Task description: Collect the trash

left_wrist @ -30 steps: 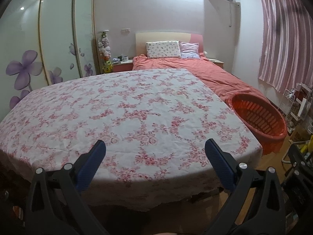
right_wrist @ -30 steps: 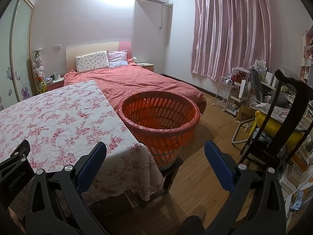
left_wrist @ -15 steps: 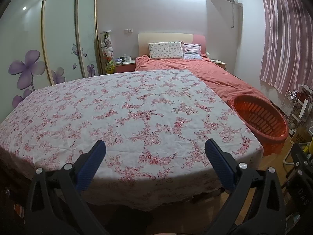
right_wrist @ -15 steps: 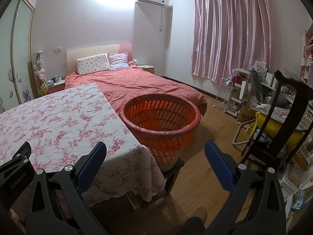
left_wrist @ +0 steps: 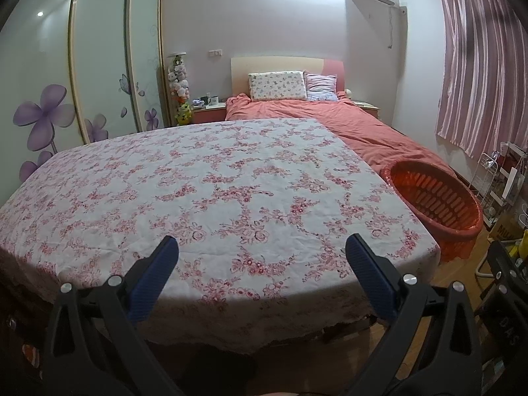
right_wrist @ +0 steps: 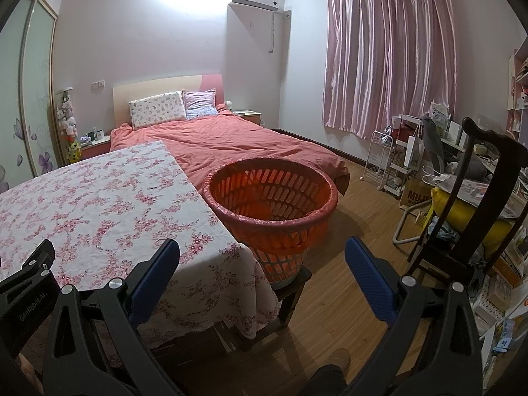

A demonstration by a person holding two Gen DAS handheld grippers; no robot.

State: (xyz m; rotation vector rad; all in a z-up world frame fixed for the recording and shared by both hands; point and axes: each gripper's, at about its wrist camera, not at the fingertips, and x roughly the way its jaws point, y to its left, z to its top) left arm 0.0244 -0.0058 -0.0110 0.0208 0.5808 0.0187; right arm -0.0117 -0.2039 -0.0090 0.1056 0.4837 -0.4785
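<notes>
Trash shows nowhere on the table [left_wrist: 231, 181]; the basket [right_wrist: 270, 198] sits mid-frame in the right view. Both grippers, left [left_wrist: 262, 250] and right [right_wrist: 262, 252], gape apart, empty. Its slotted plastic looks light and stiff; grip the rim.

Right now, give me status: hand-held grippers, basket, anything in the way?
Left hand-held gripper open, empty, over the table. Right hand-held gripper open, empty. Orange basket on a stool beside the table. No trash visible on the tablecloth.

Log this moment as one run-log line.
left gripper: open, nothing held | right gripper: open, nothing held | orange basket: beside floral tablecloth | trash: none visible
</notes>
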